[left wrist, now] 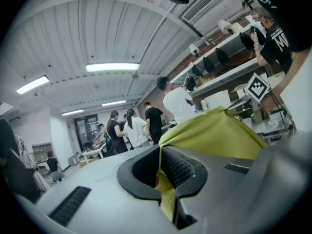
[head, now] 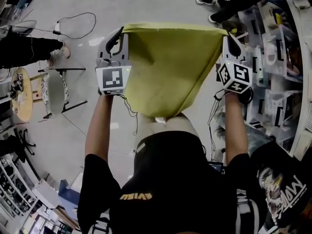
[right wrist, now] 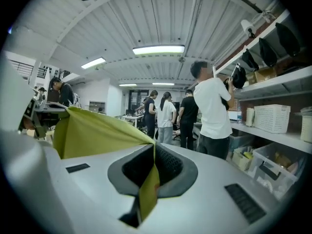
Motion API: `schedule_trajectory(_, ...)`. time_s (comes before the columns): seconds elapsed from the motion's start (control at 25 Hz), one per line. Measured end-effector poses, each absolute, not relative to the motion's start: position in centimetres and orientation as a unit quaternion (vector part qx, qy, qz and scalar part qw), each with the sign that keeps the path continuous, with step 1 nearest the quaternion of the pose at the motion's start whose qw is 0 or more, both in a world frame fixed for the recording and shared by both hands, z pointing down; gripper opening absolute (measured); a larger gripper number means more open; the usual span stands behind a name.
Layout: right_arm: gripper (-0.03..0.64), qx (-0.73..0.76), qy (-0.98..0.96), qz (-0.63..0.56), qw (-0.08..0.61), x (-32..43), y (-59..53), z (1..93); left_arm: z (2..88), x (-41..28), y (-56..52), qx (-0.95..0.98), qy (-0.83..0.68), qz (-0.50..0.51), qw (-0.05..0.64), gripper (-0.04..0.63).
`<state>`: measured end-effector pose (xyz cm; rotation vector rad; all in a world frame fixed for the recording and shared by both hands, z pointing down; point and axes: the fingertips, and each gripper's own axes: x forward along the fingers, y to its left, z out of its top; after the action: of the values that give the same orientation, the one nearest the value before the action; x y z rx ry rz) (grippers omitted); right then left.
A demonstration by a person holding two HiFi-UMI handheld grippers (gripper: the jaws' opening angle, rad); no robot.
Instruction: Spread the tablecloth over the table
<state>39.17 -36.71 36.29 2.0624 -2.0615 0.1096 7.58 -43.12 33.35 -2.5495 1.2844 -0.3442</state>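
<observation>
A yellow-green tablecloth (head: 170, 67) hangs in front of the person, stretched by its top edge between the two grippers. My left gripper (head: 122, 33) is shut on the cloth's top left corner, and my right gripper (head: 227, 35) is shut on the top right corner. In the left gripper view the tablecloth (left wrist: 219, 135) is pinched between the black pads (left wrist: 178, 167) and runs off to the right. In the right gripper view the tablecloth (right wrist: 92, 130) runs left from the shut jaws, with a flap hanging below them. No table for the cloth shows in any view.
A small round table (head: 22, 94) and a chair (head: 53, 91) stand on the grey floor at the left. Shelves with bins (head: 273, 57) line the right side. A cable (head: 73, 26) lies on the floor ahead. Several people (right wrist: 165, 113) stand further off in the room.
</observation>
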Motion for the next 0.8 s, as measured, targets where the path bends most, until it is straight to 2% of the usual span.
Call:
schedule_trajectory(0.32,0.008,0.707,-0.691,0.078,0.127,38.2,-39.5,39.0,36.8,6.8,-46.2,-0.887,0.409,-0.145,0.162,0.018)
schedule_trajectory(0.56,0.008,0.722,-0.67,0.083,0.154,38.8,-41.0,41.7,39.8,7.6,-48.8,-0.886,0.416,-0.153,0.138,0.018)
schedule_trajectory(0.8,0.008,0.728,-0.655,0.112,0.169,39.4,-41.8,44.5,43.3,8.6,-50.7,-0.881,0.408,-0.203,0.125,0.02)
